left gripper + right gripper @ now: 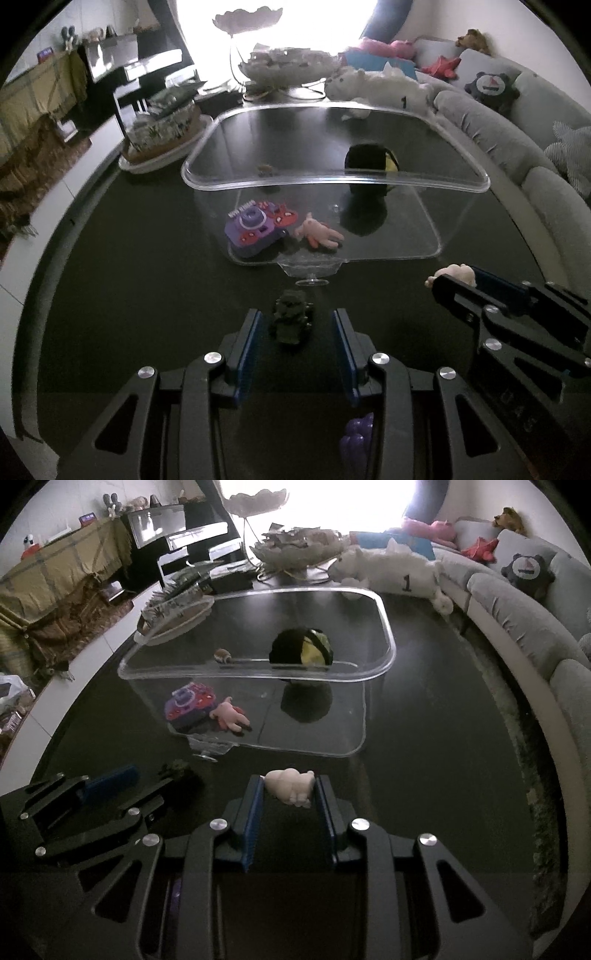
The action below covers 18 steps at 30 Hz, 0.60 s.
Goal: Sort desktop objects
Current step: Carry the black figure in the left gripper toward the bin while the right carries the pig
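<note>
A clear plastic bin (207,177) (384,627) stands on the dark table. Inside lie a purple toy camera (251,229) (188,703), a pink plush (319,232) (229,714) and a black-and-yellow ball (369,158) (301,646). My left gripper (297,325) is open, its fingers on either side of a dark green toy (291,319) on the table, also seen in the right wrist view (177,770). My right gripper (290,792) is shut on a cream figure (290,784) (456,273) in front of the bin.
A purple toy (356,435) lies under my left gripper. A patterned basket on a plate (162,129), a glass fruit bowl (288,64), and a white plush (380,86) stand behind the bin. A grey sofa (498,129) curves along the right.
</note>
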Available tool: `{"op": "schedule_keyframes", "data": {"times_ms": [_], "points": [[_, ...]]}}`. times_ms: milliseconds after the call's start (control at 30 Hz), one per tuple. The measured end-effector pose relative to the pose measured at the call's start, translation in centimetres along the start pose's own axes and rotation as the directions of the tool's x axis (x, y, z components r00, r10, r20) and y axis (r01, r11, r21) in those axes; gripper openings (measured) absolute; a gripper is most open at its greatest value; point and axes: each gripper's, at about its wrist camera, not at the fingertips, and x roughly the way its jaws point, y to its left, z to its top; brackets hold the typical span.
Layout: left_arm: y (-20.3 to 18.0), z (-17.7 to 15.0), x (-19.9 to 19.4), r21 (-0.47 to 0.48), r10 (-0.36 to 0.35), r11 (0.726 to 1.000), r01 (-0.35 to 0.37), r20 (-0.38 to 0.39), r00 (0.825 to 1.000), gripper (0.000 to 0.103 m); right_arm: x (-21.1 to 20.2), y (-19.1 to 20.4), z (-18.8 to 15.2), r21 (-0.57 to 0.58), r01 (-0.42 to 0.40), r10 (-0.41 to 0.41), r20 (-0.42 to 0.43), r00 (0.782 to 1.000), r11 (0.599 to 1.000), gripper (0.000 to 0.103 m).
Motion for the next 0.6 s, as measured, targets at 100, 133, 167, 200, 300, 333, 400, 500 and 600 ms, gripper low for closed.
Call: {"op": "schedule_keyframes", "data": {"times_ms": [100,133,167,200,300,333,400,500,600], "points": [[0.6,-0.3,0.1,-0.024,-0.03,0.999,0.03,-0.013,0.999,0.031,-0.8,0.1,-0.3,-0.001,0.001,-0.001,0.005,1.0,1.0,0.026],[1.0,-0.4,0.1,-0.037,-0.042,0.998,0.041,-0.017,0.999,0.031,-1.0,0.1,-0.4,-0.001,0.002,-0.002,0.006,1.0,1.0,0.026],[1.3,-0.6,0.1,-0.046,-0.052,0.998,0.051,-0.015,0.999,0.031,-1.2,0.1,-0.5,-0.001,0.003,-0.003,0.007,1.0,1.0,0.026],[1.6,-0.7,0.1,-0.053,-0.053,0.997,0.052,-0.015,0.998,0.031,-1.3,0.1,-0.7,0.001,0.005,-0.005,0.008,1.0,1.0,0.026],[2.1,-1.0,-0.1,-0.054,-0.056,0.997,0.055,-0.016,0.998,0.031,-1.4,0.0,-0.9,0.012,0.003,-0.003,0.006,1.0,1.0,0.026],[2.0,-1.1,0.0,-0.047,-0.06,0.997,0.059,-0.021,0.998,0.031,-1.4,0.0,-0.9,0.014,-0.002,0.002,0.005,1.0,1.0,0.026],[1.9,-1.1,0.1,-0.042,-0.067,0.997,0.066,-0.032,0.997,0.032,-1.2,0.1,-0.9,0.015,-0.009,0.009,0.001,1.0,1.0,0.026],[2.2,-1.2,0.4,-0.053,-0.088,0.995,0.086,-0.05,0.995,0.032,-1.1,0.2,-0.9,0.011,-0.019,0.019,-0.002,1.0,1.0,0.026],[2.5,-1.3,0.5,-0.057,-0.106,0.993,0.102,-0.061,0.993,0.032,-0.9,0.1,-0.9,0.015,-0.023,0.023,-0.003,1.0,1.0,0.026]]}}
